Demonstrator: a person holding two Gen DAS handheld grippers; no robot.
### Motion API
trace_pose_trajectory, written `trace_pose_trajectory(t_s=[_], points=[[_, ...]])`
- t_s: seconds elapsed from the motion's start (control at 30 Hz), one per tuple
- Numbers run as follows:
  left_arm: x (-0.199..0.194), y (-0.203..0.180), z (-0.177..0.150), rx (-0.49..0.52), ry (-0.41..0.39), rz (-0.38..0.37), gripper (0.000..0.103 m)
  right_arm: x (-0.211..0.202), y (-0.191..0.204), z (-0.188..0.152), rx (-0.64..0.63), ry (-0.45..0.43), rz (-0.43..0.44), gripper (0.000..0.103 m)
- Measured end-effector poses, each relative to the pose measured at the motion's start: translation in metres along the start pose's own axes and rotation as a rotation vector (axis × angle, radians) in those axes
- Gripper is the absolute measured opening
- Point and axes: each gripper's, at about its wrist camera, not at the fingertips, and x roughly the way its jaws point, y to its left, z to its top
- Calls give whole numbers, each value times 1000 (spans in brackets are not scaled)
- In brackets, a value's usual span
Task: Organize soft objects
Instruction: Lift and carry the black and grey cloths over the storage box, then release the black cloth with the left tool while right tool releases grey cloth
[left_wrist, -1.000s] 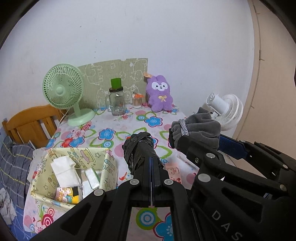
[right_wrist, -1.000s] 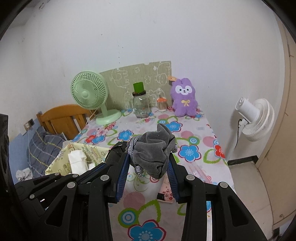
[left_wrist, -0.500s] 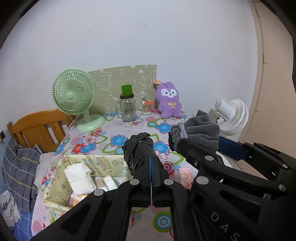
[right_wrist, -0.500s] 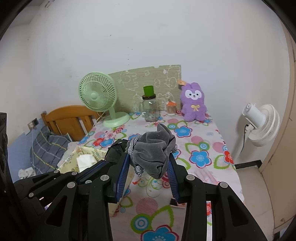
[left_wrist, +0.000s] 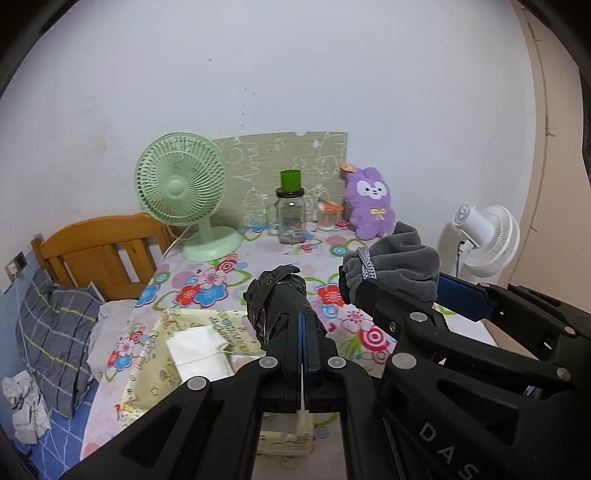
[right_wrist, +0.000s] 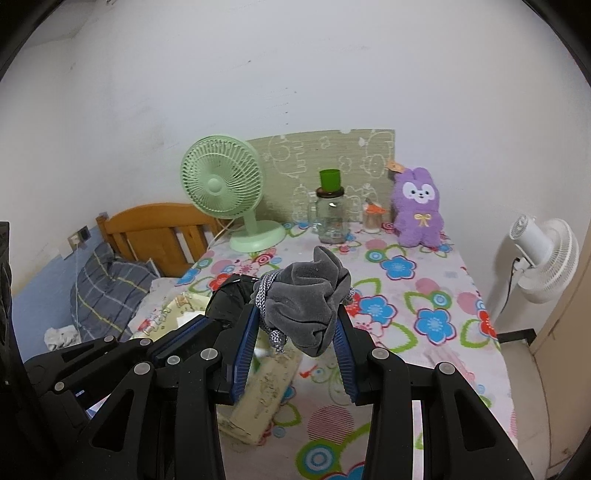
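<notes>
- Left wrist view: the left gripper (left_wrist: 302, 325) has its jaws clenched on a crumpled black plastic bag (left_wrist: 277, 301), held above a cream patterned fabric box (left_wrist: 236, 334) that sits on the floral desk (left_wrist: 207, 275).
- White folded tissues (left_wrist: 201, 350) lie inside the box.
- To the right, the right gripper (left_wrist: 391, 291) holds a grey velvet drawstring pouch (left_wrist: 397, 264) in the air, level with the black bag and just beside it.
- At the back of the desk stand a green desk fan (left_wrist: 181, 192), a glass jar (left_wrist: 290, 219) with a green cup on top, and a purple plush rabbit (left_wrist: 371, 206).
- Right wrist view: the right gripper (right_wrist: 295, 328) has its jaws grasping the grey velvet drawstring pouch (right_wrist: 308, 306), its silver cord (right_wrist: 266, 295) hanging at the left side.
- The black plastic bag (right_wrist: 231, 299) shows just left of the pouch, above the fabric box (right_wrist: 266, 384).
- A white floor fan (right_wrist: 543, 254) stands beyond the desk's right edge; a wooden bed headboard (right_wrist: 159, 229) and a plaid pillow (right_wrist: 107, 284) lie to the left.
</notes>
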Motion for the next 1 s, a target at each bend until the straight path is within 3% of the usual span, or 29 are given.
trace_pose_trajectory(t_s=[0.53, 1.0], points=[[13, 52, -11, -70, 32, 60, 0, 37, 47, 2, -51, 50, 62, 44], [38, 90, -29, -120, 106, 111, 0, 81, 74, -10, -71, 134, 121, 44]])
